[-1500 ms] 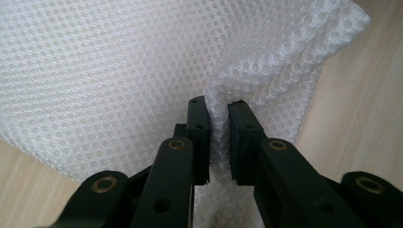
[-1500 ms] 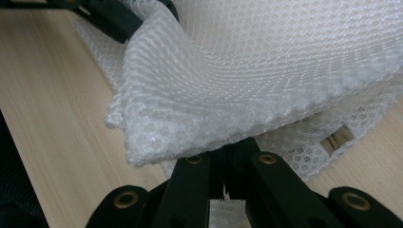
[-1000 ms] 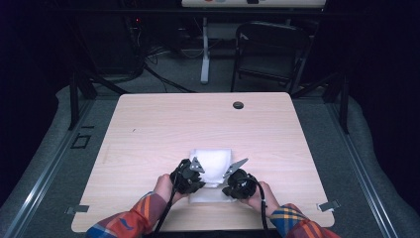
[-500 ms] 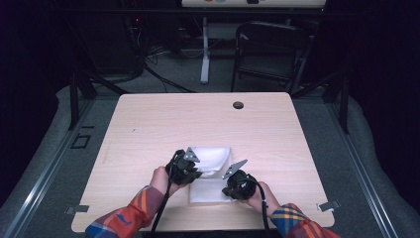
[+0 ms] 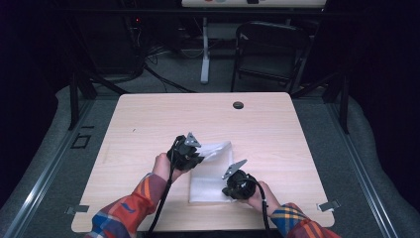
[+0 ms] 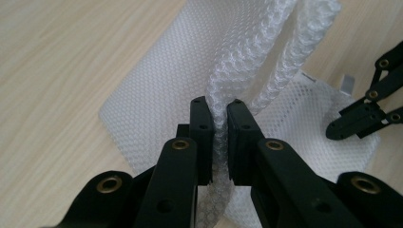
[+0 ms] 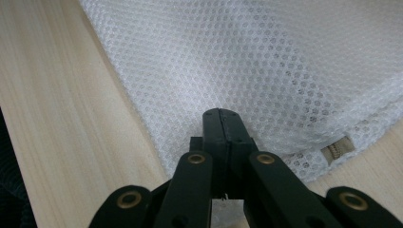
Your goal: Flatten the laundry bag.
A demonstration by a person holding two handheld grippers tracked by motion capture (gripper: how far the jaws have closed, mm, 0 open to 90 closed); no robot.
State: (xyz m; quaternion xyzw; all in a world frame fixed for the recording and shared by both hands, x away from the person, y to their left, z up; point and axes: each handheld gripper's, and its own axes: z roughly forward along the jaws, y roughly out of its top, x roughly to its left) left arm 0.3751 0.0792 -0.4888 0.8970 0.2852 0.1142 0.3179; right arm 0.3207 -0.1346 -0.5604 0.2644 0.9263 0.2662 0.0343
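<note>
Mesh bag pinched by 2 tools
Left tool (image 6: 217, 110) clamps a raised fold of the white mesh bag (image 5: 213, 173); right tool (image 7: 223, 118) grips its edge near the tabletop's (image 5: 148, 129) front edge.

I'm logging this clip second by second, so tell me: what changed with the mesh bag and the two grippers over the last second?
The left hand-held gripper, shut on a fold of the white mesh bag, has moved away from the person and lifted that side, so the mesh now stands bunched. The right hand-held gripper stayed put, jaws shut at the bag's near edge by the zipper end. The rest of the bag still lies flat on the table.
</note>
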